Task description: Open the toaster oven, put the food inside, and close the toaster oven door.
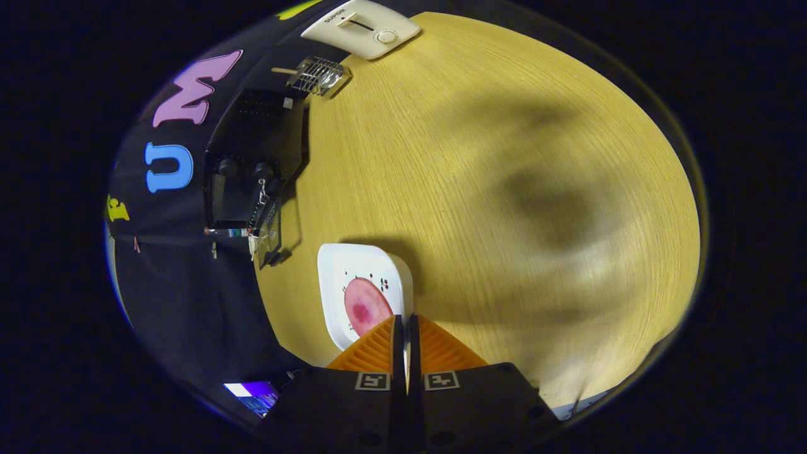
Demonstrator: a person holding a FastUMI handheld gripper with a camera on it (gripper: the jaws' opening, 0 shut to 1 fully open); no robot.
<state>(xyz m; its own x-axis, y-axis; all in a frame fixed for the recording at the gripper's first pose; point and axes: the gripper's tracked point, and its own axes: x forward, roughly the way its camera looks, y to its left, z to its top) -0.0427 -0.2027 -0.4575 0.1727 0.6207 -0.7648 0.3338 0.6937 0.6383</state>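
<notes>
On the wooden desk (504, 157), close to the edge that meets the black cloth wall, sits a white square plate (362, 268) with small printed marks and a round pink slice of food (365, 307) lying flat on it, a darker spot at its middle. Tool (404, 323) is low over the plate's near corner, its two fingers (377, 350) drawn narrow, almost together, with a thin pale sliver between them that looks like the plate's rim — hard to say whether they truly pinch it or just sit above it. Food lies just ahead of the fingertips and slightly to one side, apart from them.

Farther along the same desk edge, beyond the plate, stands the black toaster oven (252, 164): two dark knobs showing, glass door (270, 230) hanging open toward the plate. Oven and plate are near but not touching.

Beyond the oven, a small wire rack (319, 75) with a wooden handle lies on the desk. At the far corner rests a white flat device (360, 26) with a slider and a round dial.

Broad soft shadows fall across the desk's open middle.
</notes>
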